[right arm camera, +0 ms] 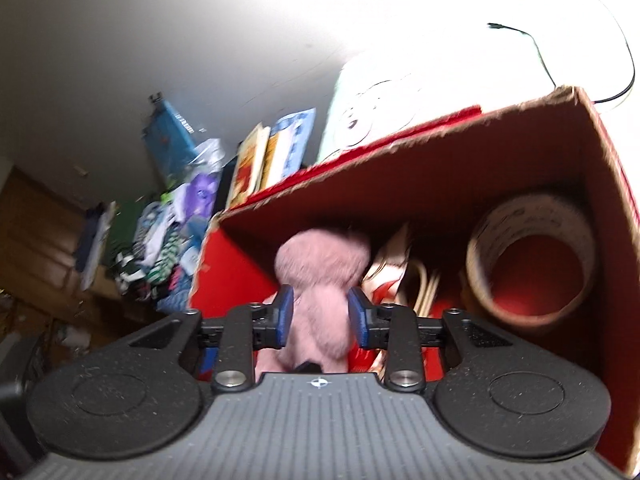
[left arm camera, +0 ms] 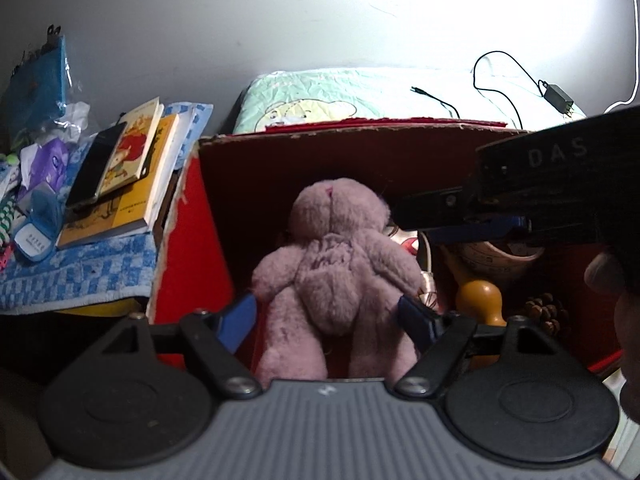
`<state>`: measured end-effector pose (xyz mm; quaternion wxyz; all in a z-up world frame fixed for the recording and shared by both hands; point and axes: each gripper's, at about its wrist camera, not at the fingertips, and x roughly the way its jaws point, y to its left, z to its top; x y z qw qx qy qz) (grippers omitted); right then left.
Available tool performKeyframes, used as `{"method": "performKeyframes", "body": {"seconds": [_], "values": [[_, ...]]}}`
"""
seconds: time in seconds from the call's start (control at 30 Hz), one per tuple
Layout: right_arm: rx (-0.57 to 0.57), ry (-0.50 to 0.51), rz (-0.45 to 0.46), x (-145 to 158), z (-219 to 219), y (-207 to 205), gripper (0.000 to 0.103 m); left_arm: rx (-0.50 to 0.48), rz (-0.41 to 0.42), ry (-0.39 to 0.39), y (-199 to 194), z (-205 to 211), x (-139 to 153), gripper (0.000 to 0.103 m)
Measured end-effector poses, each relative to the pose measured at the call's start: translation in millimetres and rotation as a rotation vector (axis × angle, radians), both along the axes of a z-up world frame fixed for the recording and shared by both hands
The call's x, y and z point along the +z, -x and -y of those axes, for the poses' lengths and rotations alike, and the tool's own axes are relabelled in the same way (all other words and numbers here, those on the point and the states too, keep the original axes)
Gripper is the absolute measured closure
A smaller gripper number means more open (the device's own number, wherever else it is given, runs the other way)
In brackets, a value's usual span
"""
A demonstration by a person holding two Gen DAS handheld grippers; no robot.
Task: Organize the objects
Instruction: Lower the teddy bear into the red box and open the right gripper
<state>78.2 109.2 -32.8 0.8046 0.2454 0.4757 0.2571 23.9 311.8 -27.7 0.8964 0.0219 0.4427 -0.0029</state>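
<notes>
Plain white wall [left arm camera: 280, 20] w/ bright glare, wooden floor [right arm camera: 36, 240]

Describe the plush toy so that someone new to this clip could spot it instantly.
Find the open red cardboard box in front of the bed. The pink teddy bear stands in its left part, back to the camera, between the left gripper fingers. It is the only furry item; the tape roll and pinecone lie further right.
</notes>
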Motion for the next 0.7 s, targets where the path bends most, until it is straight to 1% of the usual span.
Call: {"method": "performKeyframes", "body": {"seconds": [0.07,0.1,0.17,0.27,0.43,0.5,0.6,0.7], "values": [[-0.017,0.087,-0.02,-4,-5,-6,0.072,0.001,0.001,-0.011,0,1,1,0.022],[-0.01,0.113,-0.031,-6,-8,-9,0.073,0.001,0.001,-0.014,0,1,1,0.022],[0.025,0.114,-0.072,-11,-14,-13,0.075,0.001,0.002,-0.021,1,1,1,0.022],[0.082,0.14,-0.091,-14,-27,-16,0.076,0.005,0.008,-0.042,0,1,1,0.023],[0.164,0.092,-0.162,-22,-43,-20,0.076,0.014,0.005,-0.043,-1,-3,1,0.023],[0.174,0.091,-0.153,-20,-49,-20,0.077,0.021,-0.002,-0.043,-2,-4,-1,0.023],[0.172,0.091,-0.116,-18,-51,-18,0.078,0.03,-0.013,-0.038,-3,-7,-3,0.023],[0.163,0.082,-0.118,-18,-49,-17,0.077,0.037,-0.014,-0.035,-3,-7,-2,0.022]]}}
